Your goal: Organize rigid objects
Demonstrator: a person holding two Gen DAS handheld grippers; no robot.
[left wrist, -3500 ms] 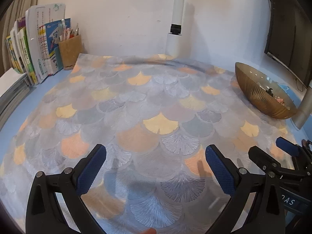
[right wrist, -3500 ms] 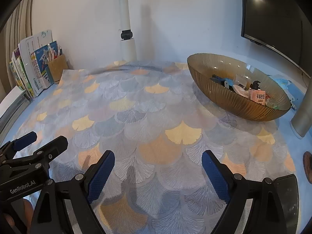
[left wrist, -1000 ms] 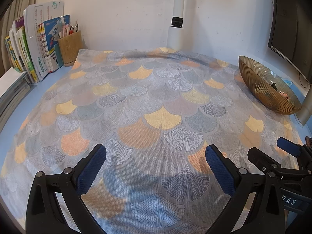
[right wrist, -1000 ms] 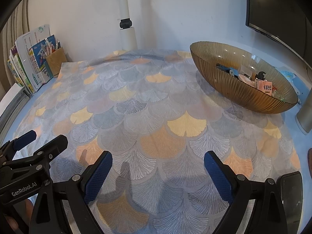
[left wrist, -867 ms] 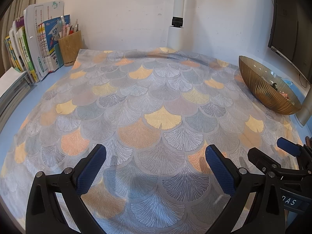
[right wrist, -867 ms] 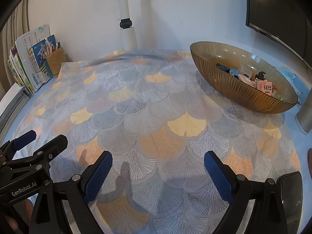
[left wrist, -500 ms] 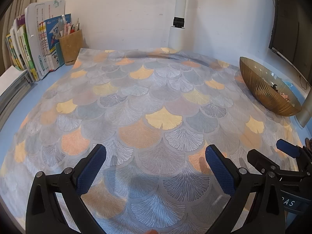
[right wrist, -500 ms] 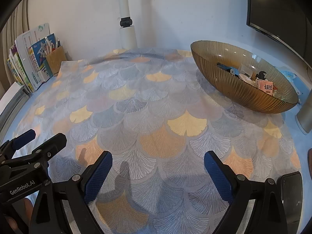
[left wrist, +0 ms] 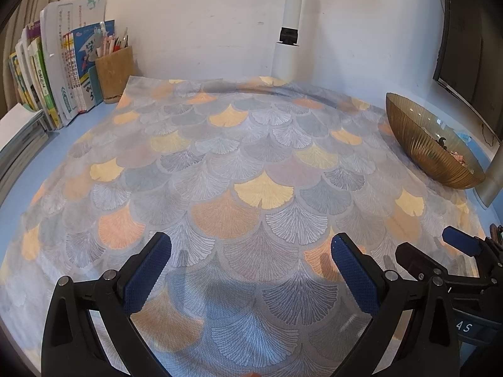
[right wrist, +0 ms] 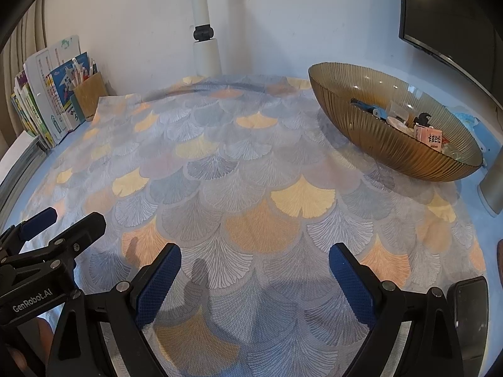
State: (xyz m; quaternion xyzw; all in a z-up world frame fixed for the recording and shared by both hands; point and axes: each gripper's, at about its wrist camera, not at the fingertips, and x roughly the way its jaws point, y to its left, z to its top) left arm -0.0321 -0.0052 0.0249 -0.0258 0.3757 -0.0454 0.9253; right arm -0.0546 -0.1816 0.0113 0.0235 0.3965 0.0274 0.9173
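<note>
Little has changed over the last few seconds: both views have been raised and tilted slightly, so that more of the cloth and the far wall is taken in, while nothing on the table has been moved. The left gripper is held low over the near edge of the cloth with its jaws spread wide and nothing between them; the right gripper is held just beside it in the same way, jaws wide apart and empty. The small rigid things of the task are gathered in the ribbed amber bowl at the far right of the cloth, well apart from both grippers, and the cloth itself is seen bare, so it is judged that the sorting is either finished or that no piece has yet been taken out. What lies in the bowl is hard to make out: a pink and white carton, something blue, a dark clip-like piece and some clear bits can be told, the rest not. From the left wrist only the bowl's outer wall and a sliver of its contents are shown. A dark flat thing at the lower right is cut off by the frame and cannot be named
</note>
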